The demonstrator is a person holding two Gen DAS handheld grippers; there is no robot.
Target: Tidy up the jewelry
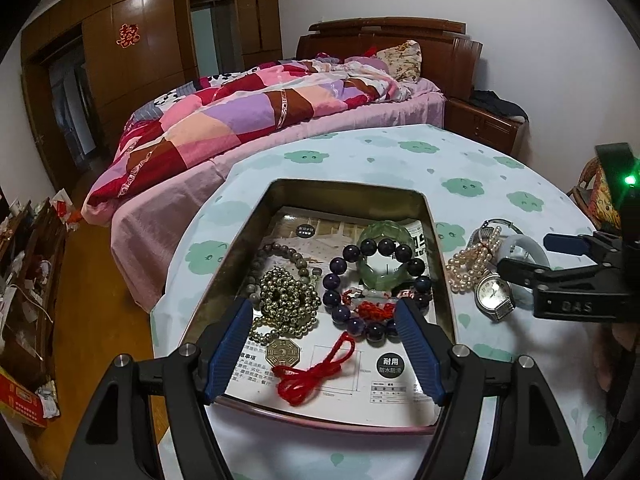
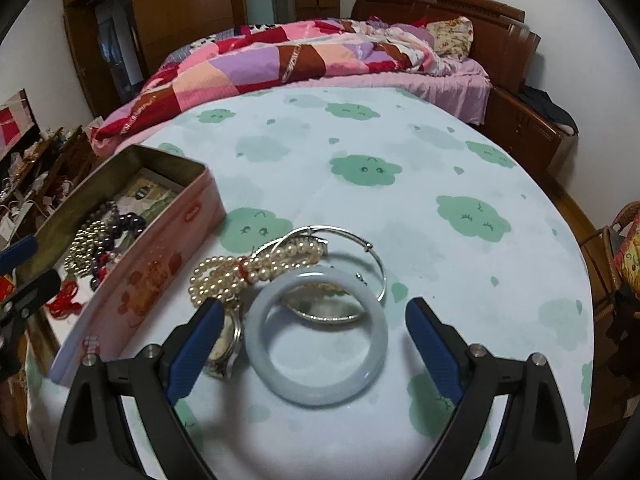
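A pink tin box (image 1: 248,236) (image 2: 160,272) holds a gold bead chain (image 1: 288,300), a dark purple bead bracelet (image 1: 376,272), a green jade bangle (image 1: 386,236), a brass pendant on red cord (image 1: 316,368) and a grey bead strand (image 1: 280,252). My left gripper (image 1: 324,320) hangs open over the box, empty. On the table beside the box lie a pearl strand (image 2: 248,268), a watch (image 2: 226,344), a silver bangle (image 2: 360,252) and a pale bangle (image 2: 316,340). My right gripper (image 2: 316,320) is open, its fingers either side of the pale bangle.
The round table (image 2: 400,140) has a pale cloth with green cloud prints. A bed with a patchwork quilt (image 2: 300,56) stands behind it. A wooden wardrobe (image 1: 132,60) is at the back left, cluttered shelves (image 1: 28,260) at the left, a wicker chair (image 2: 616,248) at the right.
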